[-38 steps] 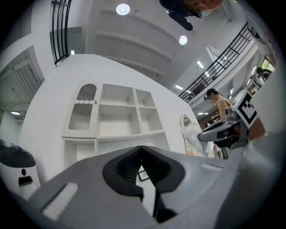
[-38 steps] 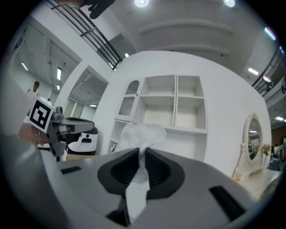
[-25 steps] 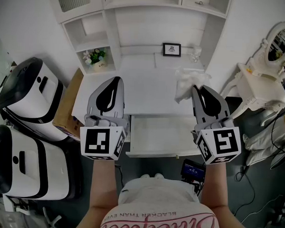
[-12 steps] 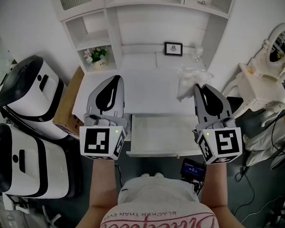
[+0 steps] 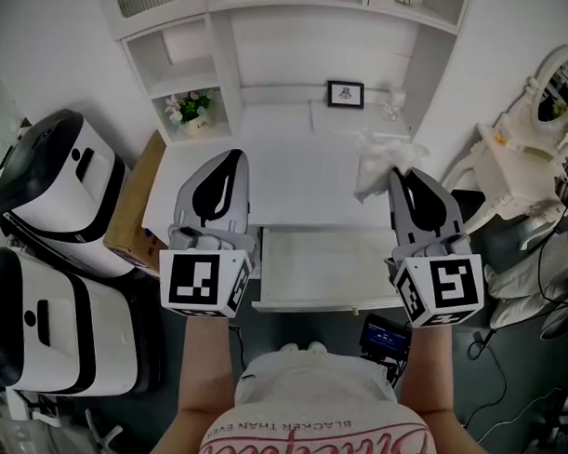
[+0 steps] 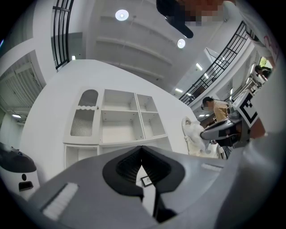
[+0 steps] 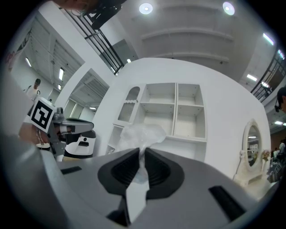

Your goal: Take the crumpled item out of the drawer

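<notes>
Closest to the person, the drawer (image 5: 322,266) stands pulled open under the white desk (image 5: 276,179), with both grippers held above its two front corners. The left gripper (image 5: 232,155) has its jaws pressed together with nothing between them. The right gripper (image 5: 398,172) is clamped on the crumpled white wad (image 5: 376,169), which hangs out past the jaw tips, clear of the drawer and over the right side of the desk top. Farther back a small picture frame (image 5: 345,94) stands against the wall, and a pot of flowers (image 5: 193,110) sits on the left shelf.
</notes>
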### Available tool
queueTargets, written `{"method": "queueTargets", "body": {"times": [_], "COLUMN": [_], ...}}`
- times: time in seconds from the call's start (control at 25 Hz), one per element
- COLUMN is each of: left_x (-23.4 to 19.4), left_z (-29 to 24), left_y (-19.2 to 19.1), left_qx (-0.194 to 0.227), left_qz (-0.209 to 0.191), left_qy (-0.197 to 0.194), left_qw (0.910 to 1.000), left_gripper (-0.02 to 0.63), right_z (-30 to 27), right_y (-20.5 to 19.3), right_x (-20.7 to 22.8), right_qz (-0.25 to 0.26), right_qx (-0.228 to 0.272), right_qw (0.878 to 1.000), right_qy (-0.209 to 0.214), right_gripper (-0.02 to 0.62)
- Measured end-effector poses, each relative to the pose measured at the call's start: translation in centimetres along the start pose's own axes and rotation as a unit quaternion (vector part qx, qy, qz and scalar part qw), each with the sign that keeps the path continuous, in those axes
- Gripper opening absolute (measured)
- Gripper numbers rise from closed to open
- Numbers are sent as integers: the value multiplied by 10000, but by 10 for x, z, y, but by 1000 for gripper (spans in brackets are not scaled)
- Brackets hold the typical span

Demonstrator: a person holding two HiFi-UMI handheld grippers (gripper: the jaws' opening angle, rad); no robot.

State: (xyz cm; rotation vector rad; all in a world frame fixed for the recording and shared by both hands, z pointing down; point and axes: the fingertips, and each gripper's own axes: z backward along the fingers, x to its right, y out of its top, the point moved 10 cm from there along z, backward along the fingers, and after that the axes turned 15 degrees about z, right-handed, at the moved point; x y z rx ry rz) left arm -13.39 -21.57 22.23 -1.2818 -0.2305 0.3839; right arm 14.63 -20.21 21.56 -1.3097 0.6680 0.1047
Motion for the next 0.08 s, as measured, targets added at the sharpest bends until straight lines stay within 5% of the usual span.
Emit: {"method": "queueTargets", "body": {"times": [0.08], "left_x": [-1], "left_z": [-1], "left_y": [-1], "left_qx": [-1], "left_qz": [8], "left_qy": [6], "left_qw": [10000], "left_gripper": [11], "right_z": [-1], "right_y": [0], "right_x": [0], "right_qz": [10], "right_qx": [4], "right_qw": [10000], "right_qy": [-4], "right_gripper": [44]}}
